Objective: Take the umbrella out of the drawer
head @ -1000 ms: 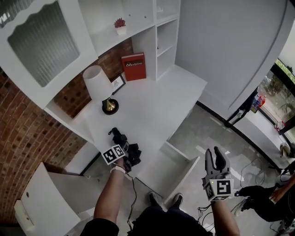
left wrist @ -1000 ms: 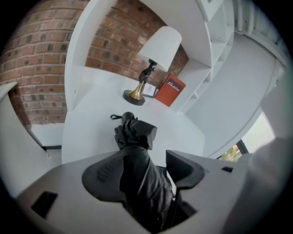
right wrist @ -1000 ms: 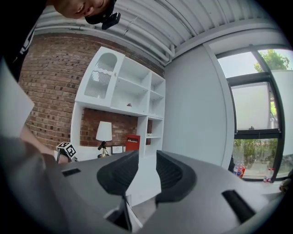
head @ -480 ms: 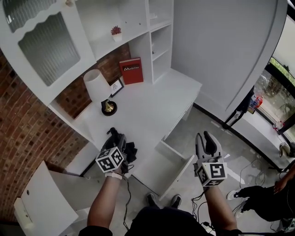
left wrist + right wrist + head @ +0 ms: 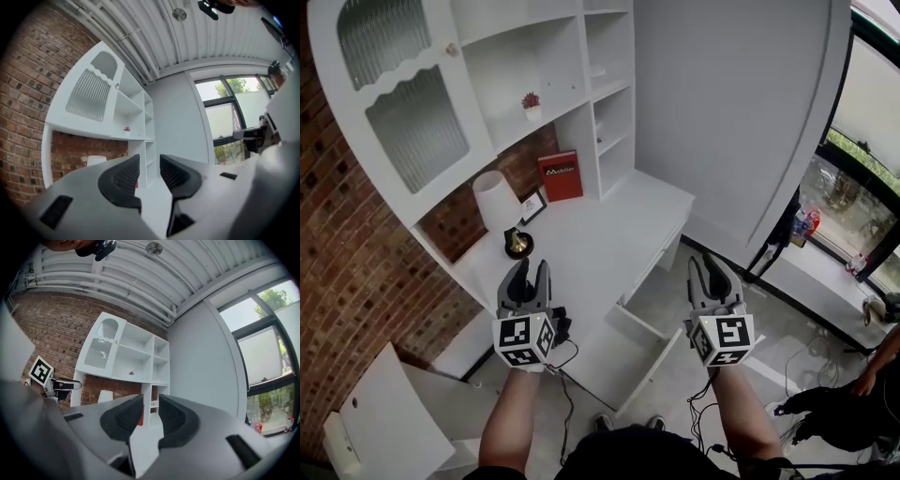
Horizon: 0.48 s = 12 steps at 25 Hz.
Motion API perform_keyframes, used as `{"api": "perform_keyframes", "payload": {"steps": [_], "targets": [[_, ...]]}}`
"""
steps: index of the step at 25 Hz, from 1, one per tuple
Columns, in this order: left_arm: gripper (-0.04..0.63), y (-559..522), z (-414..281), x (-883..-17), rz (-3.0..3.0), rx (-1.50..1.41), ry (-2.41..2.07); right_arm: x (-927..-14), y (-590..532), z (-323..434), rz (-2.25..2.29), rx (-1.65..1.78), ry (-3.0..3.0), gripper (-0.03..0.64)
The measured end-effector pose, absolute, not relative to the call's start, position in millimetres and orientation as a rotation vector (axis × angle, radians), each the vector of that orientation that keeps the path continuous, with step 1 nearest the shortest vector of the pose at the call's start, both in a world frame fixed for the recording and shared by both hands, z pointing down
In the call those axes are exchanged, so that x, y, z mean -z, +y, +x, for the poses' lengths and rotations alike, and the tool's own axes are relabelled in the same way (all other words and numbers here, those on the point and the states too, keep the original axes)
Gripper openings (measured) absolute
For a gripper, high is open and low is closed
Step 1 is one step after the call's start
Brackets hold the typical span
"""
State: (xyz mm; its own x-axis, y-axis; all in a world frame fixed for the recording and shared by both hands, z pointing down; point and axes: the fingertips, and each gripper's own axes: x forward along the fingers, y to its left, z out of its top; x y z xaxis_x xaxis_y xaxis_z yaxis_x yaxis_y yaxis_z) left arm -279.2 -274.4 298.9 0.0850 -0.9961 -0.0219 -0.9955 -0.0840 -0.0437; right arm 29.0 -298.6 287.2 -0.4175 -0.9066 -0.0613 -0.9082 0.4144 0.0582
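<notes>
Task looks finished — the black umbrella point(image 5: 562, 326) lies on the desk point(image 5: 609, 234), at three o'clock of the left gripper point(image 5: 530, 272), outside the open drawer point(image 5: 649, 370). Its jaws and the right gripper point(image 5: 712, 267) jaws, just closing, stand narrowly apart — empty.

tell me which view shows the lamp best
The head view: the lamp stands whole, white shade over a brass base. Each gripper view catches only the shade's top; the rest is hidden.

Grey left hand-held gripper point(image 5: 531, 270) and right hand-held gripper point(image 5: 709, 267), black ribbed pads point(image 5: 123, 178), square-marker cubes point(image 5: 525, 341)
</notes>
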Motion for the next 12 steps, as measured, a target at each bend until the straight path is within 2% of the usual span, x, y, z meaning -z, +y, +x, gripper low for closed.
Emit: {"api": "perform_keyframes", "payload": {"steps": [12], "targets": [[0.132, -232.5, -245.4, -265.6, -2.272, -0.013, 2.022, -252.7, -275.7, 66.8, -1.735, -0.249, 2.542, 0.087]]}}
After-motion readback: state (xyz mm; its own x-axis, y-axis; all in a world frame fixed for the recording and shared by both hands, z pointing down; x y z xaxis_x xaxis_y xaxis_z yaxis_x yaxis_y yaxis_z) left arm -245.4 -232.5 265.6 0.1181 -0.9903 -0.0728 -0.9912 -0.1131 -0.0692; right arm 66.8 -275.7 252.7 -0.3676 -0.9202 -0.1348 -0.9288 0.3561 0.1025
